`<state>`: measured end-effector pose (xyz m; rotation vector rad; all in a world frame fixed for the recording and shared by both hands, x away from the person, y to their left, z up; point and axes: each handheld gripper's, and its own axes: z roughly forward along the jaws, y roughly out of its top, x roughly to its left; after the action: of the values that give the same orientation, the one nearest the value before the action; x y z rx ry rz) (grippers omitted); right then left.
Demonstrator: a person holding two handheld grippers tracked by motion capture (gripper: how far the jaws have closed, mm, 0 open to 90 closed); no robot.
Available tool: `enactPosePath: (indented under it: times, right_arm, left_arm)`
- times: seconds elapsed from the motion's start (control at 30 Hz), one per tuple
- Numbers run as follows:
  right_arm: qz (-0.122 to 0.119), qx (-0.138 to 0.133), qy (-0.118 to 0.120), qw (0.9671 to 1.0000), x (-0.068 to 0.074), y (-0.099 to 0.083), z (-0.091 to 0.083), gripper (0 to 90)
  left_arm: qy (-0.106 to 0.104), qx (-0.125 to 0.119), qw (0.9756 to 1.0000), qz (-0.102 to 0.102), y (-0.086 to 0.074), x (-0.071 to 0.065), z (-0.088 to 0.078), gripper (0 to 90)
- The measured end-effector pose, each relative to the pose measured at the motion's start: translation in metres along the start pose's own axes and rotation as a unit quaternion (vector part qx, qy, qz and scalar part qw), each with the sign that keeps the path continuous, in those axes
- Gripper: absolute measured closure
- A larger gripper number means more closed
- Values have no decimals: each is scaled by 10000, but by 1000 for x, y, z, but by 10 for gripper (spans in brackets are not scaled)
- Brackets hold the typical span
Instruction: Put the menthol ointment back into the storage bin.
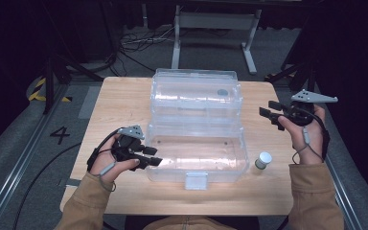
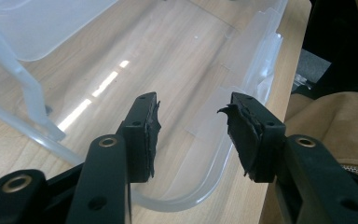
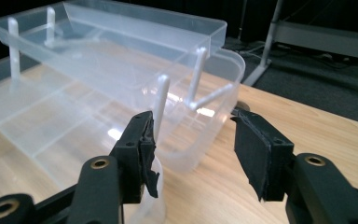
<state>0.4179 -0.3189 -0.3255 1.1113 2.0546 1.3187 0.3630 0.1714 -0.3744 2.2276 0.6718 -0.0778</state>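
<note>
A clear plastic box lies open on the wooden table, its lid half folded back toward the far side. A small grey round item sits in the far half. My left gripper is at the near half's left end, open and holding nothing. In the left gripper view the left gripper hangs over the box's curved corner rim. My right gripper is off the far half's right end, open and holding nothing. In the right gripper view the right gripper faces the box corner.
A small vial with a white cap stands on the table right of the box, near the right forearm. Behind the table are a metal stand's legs and floor cables. A "4" marks the floor at the left.
</note>
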Motion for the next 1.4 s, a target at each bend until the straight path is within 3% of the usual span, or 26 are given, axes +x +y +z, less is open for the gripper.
enactPosePath:
  times: [0.2,0.47,0.6,0.7,1.0,1.17,1.4]
  right_arm:
    - [-29,258,-89,9996,1,-3,-18,474]
    - [-15,615,15,9981,0,-8,-31,472]
    - [-10,1016,216,9946,1,-11,-32,480]
    - [-83,1232,203,9921,3,-12,-32,484]
    - [-219,1989,260,9794,7,-18,-24,503]
    - [-207,2508,358,9672,7,-23,-17,509]
    - [-231,2955,398,9542,6,-32,-8,488]
  left_arm:
    - [106,-64,9999,-84,-2,4,-8,520]
    - [328,-155,9991,-226,-4,9,-19,505]
    - [432,-148,9983,-362,-7,14,-22,503]
    - [499,-150,9977,-430,-9,16,-24,502]
    - [607,-162,9964,-574,-12,22,-27,502]
    - [637,-174,9961,-584,-12,22,-27,503]
    - [658,-171,9957,-634,-13,23,-27,504]
